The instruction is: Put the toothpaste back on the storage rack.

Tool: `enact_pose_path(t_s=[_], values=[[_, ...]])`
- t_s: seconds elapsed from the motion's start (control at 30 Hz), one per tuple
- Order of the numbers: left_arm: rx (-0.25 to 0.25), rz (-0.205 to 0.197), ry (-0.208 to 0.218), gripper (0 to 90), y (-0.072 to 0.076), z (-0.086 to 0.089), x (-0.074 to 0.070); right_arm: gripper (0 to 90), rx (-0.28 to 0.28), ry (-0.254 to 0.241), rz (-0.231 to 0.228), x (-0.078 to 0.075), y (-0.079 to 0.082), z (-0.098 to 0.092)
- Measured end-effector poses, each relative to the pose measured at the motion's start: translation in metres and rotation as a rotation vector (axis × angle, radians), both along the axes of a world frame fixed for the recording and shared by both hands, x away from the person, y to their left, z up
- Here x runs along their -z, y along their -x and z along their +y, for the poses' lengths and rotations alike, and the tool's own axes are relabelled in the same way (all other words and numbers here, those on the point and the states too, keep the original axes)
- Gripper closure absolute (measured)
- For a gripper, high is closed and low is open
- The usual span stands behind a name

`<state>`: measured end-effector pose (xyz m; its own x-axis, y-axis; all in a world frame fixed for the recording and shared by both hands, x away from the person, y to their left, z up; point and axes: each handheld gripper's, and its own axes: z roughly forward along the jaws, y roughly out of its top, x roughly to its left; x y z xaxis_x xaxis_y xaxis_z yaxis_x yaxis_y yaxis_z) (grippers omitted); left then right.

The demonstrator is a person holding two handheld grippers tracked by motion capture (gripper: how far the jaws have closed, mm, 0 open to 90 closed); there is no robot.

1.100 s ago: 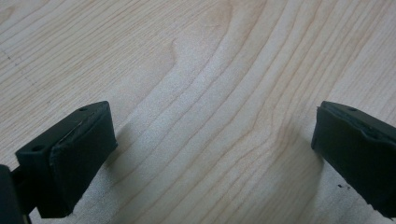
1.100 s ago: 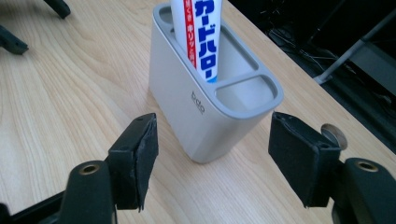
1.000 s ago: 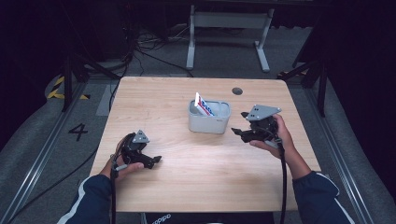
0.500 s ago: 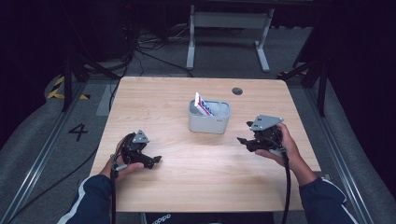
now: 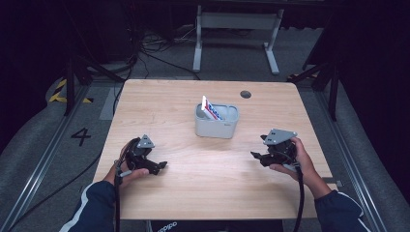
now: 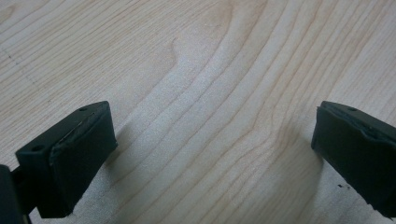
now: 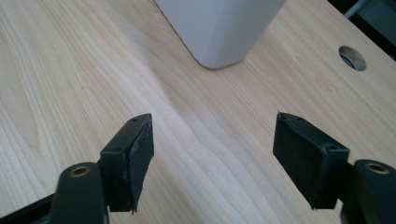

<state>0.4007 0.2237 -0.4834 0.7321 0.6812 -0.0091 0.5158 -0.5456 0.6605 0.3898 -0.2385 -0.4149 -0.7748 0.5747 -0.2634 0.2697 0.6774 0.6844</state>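
near table's front edge (image 5: pixel 208 215), both grippers

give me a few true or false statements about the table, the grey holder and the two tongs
1. The grey holder stands on the wooden table between the two hands. True.
2. The right tongs grip the holder. False: they are apart from it, open, with bare wood between the jaws.
3. A red, white and blue packet sticks up out of the holder. True.
4. The left tongs hold a packet. False: they are open over bare wood.
5. The round hole in the tabletop lies on the person's side of the holder. False: it lies beyond it, toward the far edge.
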Motion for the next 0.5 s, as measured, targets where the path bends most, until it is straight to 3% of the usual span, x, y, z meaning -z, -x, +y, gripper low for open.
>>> enact_pose_path(t_s=[0.3,0.5], values=[[-0.001,0.000,-0.001,0.1,0.000,0.000,0.000,25.3,0.053,0.002,0.018,0.021,0.007,-0.019],[-0.001,-0.001,-0.001,0.1,0.000,0.000,0.000,23.3,0.100,-0.027,0.032,0.033,0.013,-0.041]])
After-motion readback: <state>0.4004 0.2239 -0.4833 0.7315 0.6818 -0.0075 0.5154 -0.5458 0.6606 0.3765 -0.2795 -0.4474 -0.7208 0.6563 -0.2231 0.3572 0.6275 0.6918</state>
